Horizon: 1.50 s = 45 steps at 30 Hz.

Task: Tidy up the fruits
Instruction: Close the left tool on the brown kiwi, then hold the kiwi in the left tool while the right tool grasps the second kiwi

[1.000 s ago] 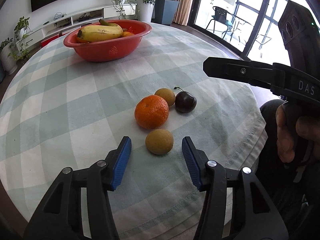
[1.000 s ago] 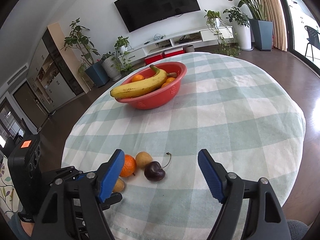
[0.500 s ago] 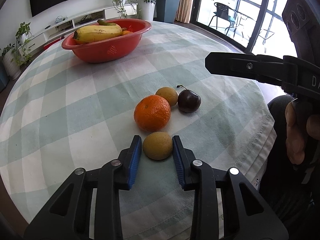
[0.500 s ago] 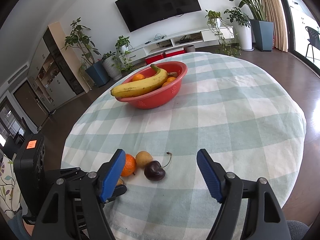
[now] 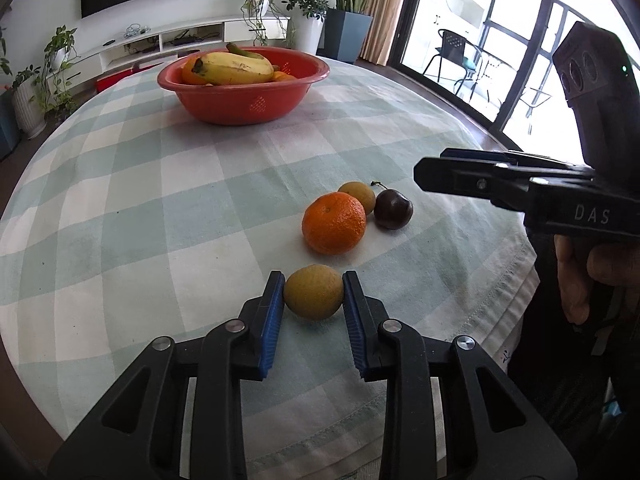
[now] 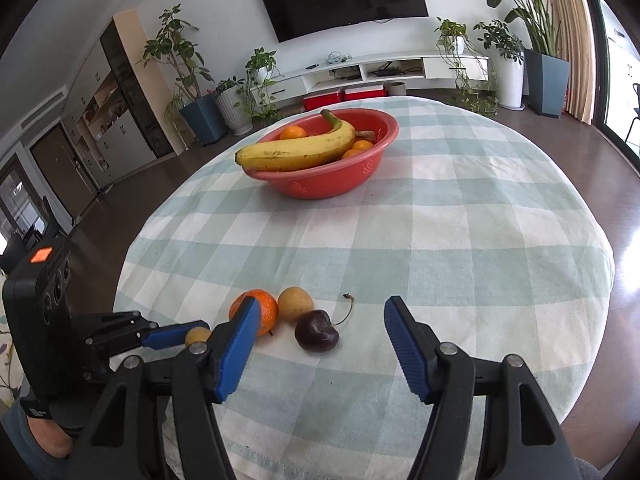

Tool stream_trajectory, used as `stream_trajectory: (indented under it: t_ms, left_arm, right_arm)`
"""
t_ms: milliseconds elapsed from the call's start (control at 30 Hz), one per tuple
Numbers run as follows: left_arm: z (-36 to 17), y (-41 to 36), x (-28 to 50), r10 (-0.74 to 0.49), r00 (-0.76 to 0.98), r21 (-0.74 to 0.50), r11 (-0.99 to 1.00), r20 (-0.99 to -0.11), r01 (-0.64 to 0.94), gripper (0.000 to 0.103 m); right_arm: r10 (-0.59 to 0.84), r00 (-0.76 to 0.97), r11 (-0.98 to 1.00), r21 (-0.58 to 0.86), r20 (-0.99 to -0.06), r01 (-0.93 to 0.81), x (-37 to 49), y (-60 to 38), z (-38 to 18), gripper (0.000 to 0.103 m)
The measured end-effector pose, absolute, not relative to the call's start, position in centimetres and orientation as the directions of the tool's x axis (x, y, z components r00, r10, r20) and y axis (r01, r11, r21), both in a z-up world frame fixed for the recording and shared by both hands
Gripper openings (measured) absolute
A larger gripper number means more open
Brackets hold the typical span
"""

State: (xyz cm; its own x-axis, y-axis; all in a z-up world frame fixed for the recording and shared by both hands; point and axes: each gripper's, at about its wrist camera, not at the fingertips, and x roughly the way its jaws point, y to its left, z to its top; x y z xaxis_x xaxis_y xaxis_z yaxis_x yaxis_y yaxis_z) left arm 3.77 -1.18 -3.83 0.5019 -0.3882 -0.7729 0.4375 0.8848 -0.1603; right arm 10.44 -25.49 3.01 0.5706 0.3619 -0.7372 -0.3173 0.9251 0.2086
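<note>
Here, left claw (image 5: 313, 312) clamped on a yellow-brown fruit (image 5: 313, 297) at the bench (image 5: 120, 220) near edge, blue pads touching both its sides. At its 12 o'clock: an orange (image 5: 334, 223), a second yellow-brown fruit (image 5: 357, 196), a cherry (image 5: 393, 211). Right claw (image 6: 320, 344) half-wide, closing, empty, just short of the cherry. Far across, at 11 o'clock: red bowl (image 5: 244, 98) with banana (image 5: 232, 68).

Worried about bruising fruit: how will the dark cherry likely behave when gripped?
The cherry looks round and glossy, so it may roll or slip from the pads. Probably soft, so squeeze gently. Its thin stem could snag.
</note>
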Motion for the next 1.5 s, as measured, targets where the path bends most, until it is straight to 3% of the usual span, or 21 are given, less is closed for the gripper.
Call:
stream_trajectory:
  t_ms: [133, 500, 800, 1133, 1500]
  left_arm:
    - [-3.7, 0.2, 3.9, -0.401, 0.515, -0.188, 0.889, -0.758, 0.417, 0.027]
    - [-4.2, 1.8, 4.0, -0.428, 0.52, -0.242, 0.889, -0.739, 0.388, 0.027]
    - [-4.3, 2.1, 4.1, -0.44, 0.518, -0.258, 0.886, -0.734, 0.386, 0.027]
    - [-4.4, 2.1, 4.1, -0.441, 0.519, -0.262, 0.886, -0.732, 0.383, 0.027]
    - [-4.3, 2.2, 4.1, -0.452, 0.52, -0.275, 0.882, -0.725, 0.383, 0.027]
  right_arm:
    - [0.297, 0.538, 0.917, 0.079, -0.789, -0.39, 11.3, -24.0, 2.9, 0.059]
    - [0.186, 0.432, 0.821, -0.102, -0.882, -0.561, 13.8, -20.6, 1.4, 0.057]
    - [0.189, 0.396, 0.793, -0.098, -0.899, -0.601, 14.3, -18.8, 0.2, 0.053]
    - [0.234, 0.359, 0.786, -0.041, -0.903, -0.616, 14.5, -18.6, -0.2, 0.037]
    - [0.282, 0.392, 0.81, -0.003, -0.876, -0.587, 14.2, -19.3, 0.7, 0.03]
